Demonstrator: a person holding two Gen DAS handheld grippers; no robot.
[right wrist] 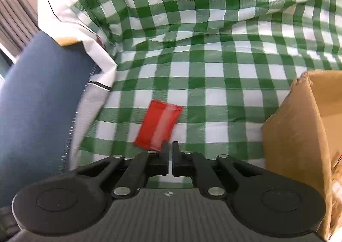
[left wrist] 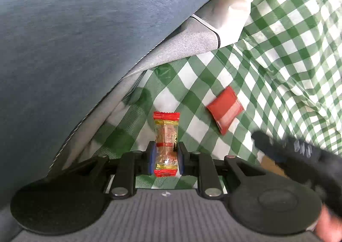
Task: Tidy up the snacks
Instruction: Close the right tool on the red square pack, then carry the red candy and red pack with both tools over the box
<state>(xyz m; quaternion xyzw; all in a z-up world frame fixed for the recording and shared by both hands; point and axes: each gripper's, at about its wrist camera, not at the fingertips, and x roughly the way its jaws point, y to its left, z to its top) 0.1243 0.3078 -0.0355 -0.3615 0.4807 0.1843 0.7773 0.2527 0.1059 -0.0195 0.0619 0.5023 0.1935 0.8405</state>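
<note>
A: Left wrist view: left gripper [left wrist: 166, 157] was clamped on a snack bar [left wrist: 166, 143], clear wrapper with red crimped ends, blue pads [left wrist: 151, 159] pressed against both long sides. Bar stood lengthwise between the fingers, raised over the green checked cloth [left wrist: 277, 53].

B: And the other snack?

A: Red packet [left wrist: 224, 109] lay flat on the cloth, ahead and to the right of the held bar, apart from it. Blue cushion [left wrist: 85, 28] filled the left side, with grey piped fabric [left wrist: 181, 45] under its edge.

B: Right side?

A: Right gripper [right wrist: 170, 152] had its jaws drawn nearly together, only a thin slit between them, nothing held. Red packet [right wrist: 159, 126] sat just ahead, its near corner beside the left fingertip; contact couldn't be judged. Cardboard box [right wrist: 299, 135] stood to the right on the cloth [right wrist: 213, 71], its inside mostly out of view.

B: Right gripper in the left view?

A: Only a blurred dark shape at the lower right edge; unclear.
</note>
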